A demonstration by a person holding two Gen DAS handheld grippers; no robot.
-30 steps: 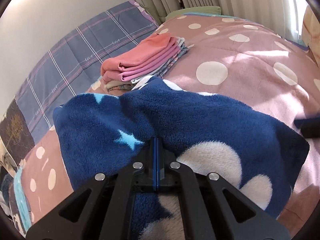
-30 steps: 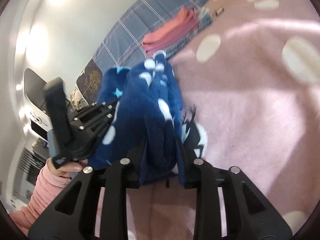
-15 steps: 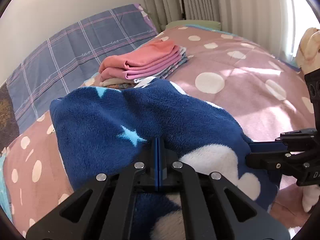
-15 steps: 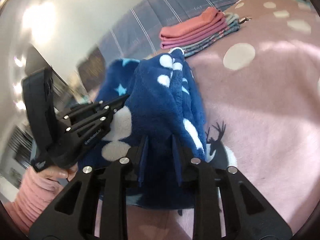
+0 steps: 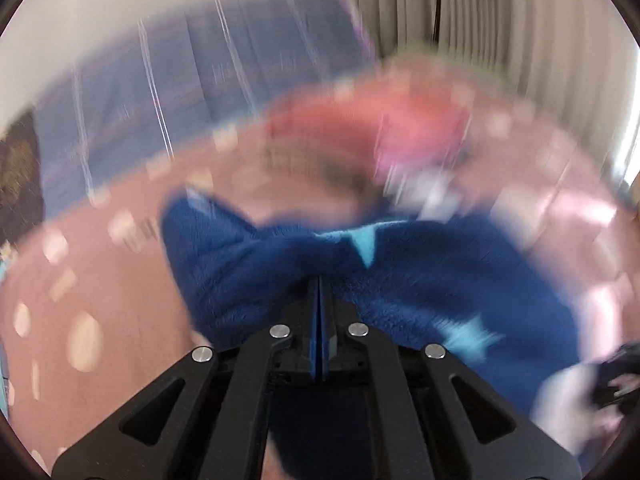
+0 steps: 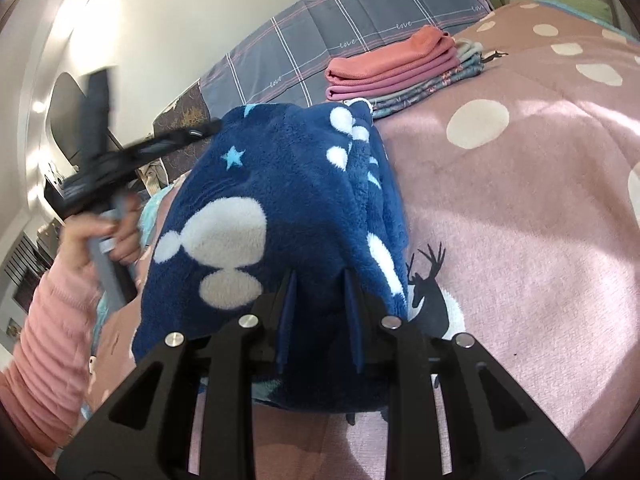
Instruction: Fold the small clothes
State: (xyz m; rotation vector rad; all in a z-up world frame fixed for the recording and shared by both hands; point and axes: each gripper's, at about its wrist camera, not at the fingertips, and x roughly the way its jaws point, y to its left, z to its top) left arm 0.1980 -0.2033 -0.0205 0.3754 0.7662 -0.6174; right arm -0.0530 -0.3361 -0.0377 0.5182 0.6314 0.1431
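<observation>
Spotted pink bedspread (image 6: 520, 184); right gripper (image 6: 320, 288) fingers pinch blue fleece (image 6: 280, 200); left gripper (image 5: 319, 292) fingers pressed together, apparently gripping fleece.

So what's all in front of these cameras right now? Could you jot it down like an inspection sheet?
Surface: pink bedspread with pale dots and a deer print.
Job's things: navy fleece garment with white blobs and blue stars, bunched up; stack of folded clothes behind it, coral piece on top.
Clutter: nothing seen.
Claws: left claw pinched shut on the fleece's edge, its view blurred; right claw gripping a thick fold of the fleece.
Person: a hand in a pink sleeve holds the left tool.
Cables: nothing seen.
Surroundings: plaid pillow, white wall, curtains.
</observation>
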